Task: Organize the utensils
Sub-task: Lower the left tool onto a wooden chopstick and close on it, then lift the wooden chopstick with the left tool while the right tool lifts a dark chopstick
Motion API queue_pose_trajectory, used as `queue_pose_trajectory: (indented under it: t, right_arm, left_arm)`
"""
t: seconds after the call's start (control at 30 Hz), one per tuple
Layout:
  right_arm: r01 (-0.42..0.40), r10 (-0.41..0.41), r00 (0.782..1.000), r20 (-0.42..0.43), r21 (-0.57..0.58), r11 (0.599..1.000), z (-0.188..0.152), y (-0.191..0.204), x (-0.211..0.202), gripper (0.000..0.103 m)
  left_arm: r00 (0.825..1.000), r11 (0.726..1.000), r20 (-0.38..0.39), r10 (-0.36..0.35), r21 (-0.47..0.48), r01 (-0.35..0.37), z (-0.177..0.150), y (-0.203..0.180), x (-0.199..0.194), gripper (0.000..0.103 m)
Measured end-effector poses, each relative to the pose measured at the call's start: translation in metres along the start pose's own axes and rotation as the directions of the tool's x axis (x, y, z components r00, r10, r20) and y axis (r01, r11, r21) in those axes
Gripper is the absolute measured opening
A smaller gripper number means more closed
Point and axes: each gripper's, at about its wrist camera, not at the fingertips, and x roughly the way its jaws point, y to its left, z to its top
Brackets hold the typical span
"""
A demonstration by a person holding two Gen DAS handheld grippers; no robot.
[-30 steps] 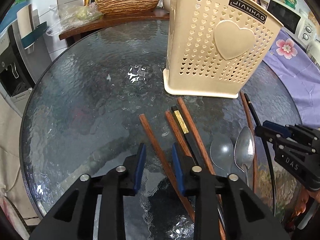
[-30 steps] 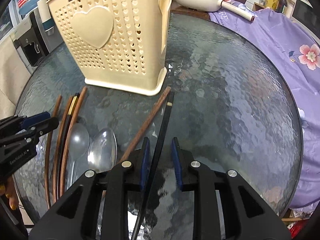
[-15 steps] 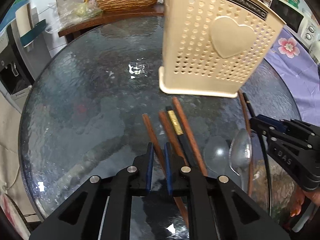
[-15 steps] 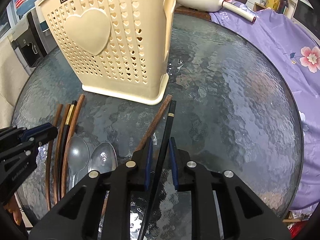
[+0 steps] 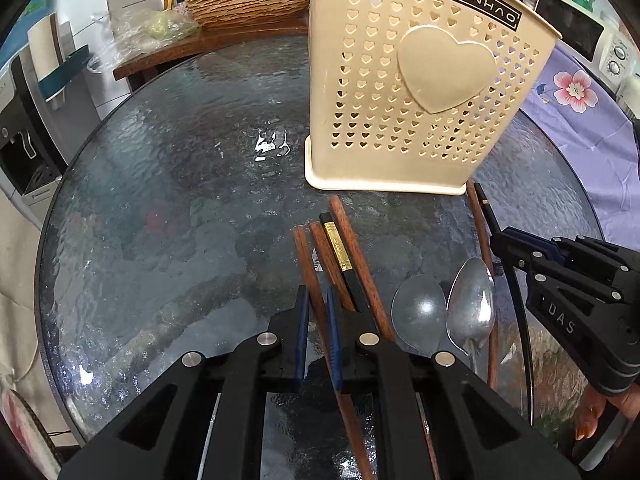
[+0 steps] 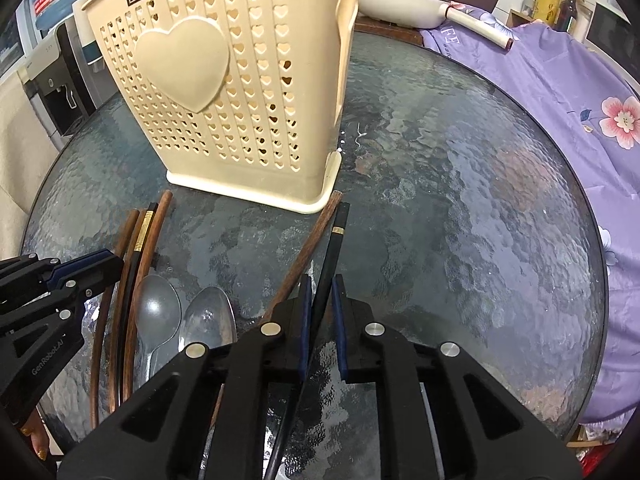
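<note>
Two tools are clamped: the left tool (image 5: 318,332) on a brown wooden chopstick (image 5: 306,264), the right tool (image 6: 320,320) on a black gold-banded chopstick (image 6: 334,248), both lying on the round textured-glass desk (image 5: 160,200). Lift each level, then tip upright over the cream perforated plastic holder (image 6: 224,92) just beyond.

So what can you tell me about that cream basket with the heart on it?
The cream plastic utensil basket stands upright on the round textured glass table. Its walls are punched with rows of small heart-shaped holes, and a large raised heart sits on the front under a dark label reading JIANHAO. It widens toward the top, has a flared base rim and a flat tab along one side. Its inside is not visible. Brown wooden chopstick tips lie right at its base.
</note>
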Motion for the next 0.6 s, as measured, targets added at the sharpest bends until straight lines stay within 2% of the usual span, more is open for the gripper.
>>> queue_pose_trajectory:
  t: [0.3, 0.6]
  right_arm:
    - [-0.025, 0.024, 0.999, 0.023, 0.039, 0.999, 0.001, -0.011, 0.001, 0.01]
    - [-0.082, 0.076, 0.995, 0.071, 0.09, 0.993, 0.0, -0.024, -0.004, 0.008]
  left_arm:
    - [1.0, 1.0, 0.013, -0.016, -0.018, 0.016, 0.005, 0.006, 0.002, 0.007]
    - [0.996, 0.994, 0.024, -0.082, -0.065, 0.083, 0.006, 0.018, 0.004, 0.007]
